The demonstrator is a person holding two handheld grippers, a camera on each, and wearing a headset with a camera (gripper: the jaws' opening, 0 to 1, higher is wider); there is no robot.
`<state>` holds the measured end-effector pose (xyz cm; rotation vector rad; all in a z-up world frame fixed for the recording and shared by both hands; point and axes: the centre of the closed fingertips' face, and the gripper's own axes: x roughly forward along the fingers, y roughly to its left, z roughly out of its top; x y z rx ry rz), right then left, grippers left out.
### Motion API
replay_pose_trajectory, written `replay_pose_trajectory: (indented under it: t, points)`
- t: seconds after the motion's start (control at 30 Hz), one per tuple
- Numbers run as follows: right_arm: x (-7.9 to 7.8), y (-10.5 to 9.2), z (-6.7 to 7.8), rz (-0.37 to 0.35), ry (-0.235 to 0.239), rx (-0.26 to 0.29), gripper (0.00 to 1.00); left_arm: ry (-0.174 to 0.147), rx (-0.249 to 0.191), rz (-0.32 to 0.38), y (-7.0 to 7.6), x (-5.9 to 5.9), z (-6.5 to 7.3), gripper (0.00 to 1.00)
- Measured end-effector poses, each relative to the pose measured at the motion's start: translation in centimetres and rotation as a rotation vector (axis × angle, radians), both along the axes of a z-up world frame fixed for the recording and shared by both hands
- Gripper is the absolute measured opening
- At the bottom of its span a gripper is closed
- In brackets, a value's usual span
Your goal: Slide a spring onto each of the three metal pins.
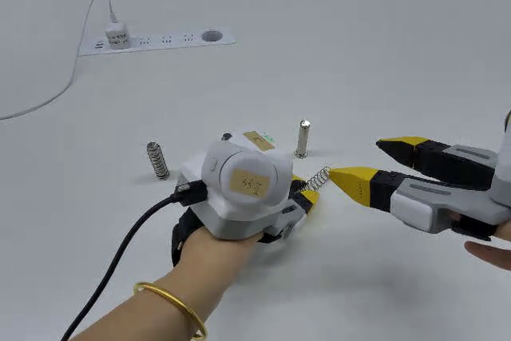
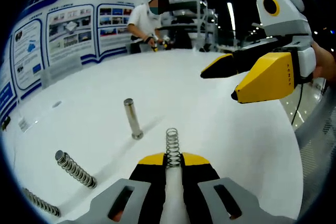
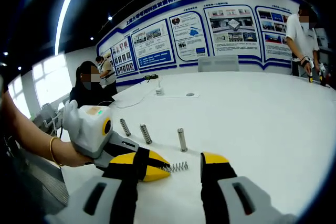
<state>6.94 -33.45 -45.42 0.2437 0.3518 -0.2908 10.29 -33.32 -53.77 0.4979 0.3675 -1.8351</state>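
On white bench (image 1: 359,37), spring (image 1: 317,178) pinched in left claw (image 1: 307,189), just short of spread right claw (image 1: 355,159).

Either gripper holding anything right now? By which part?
Left gripper is shut on a spring, gripped by one end; the rest sticks out free. Right gripper is open, holding nothing.

Head view: down onto the table (image 1: 359,37) from near. Gripper views: low, facing each other, sharing the pin (image 2: 132,118).
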Motion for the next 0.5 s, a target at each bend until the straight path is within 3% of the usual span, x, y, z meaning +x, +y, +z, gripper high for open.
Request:
replay_pose_trajectory:
  t: [0.13, 0.23, 0.5]
  points:
    - [0.0, -0.1, 0.0, -0.007, -0.006, 0.007, 0.48, 0.003, 0.004, -0.021, 0.4, -0.4, 0.1, 0.1]
    - [0.0, -0.1, 0.0, -0.008, -0.007, 0.011, 0.48, -0.027, -0.007, -0.04, 0.7, -0.5, 0.5, 0.1]
    - [0.1, -0.2, 0.5, -0.025, -0.044, 0.061, 0.47, -0.006, -0.052, -0.029, 1.4, -0.2, 2.5, 0.1]
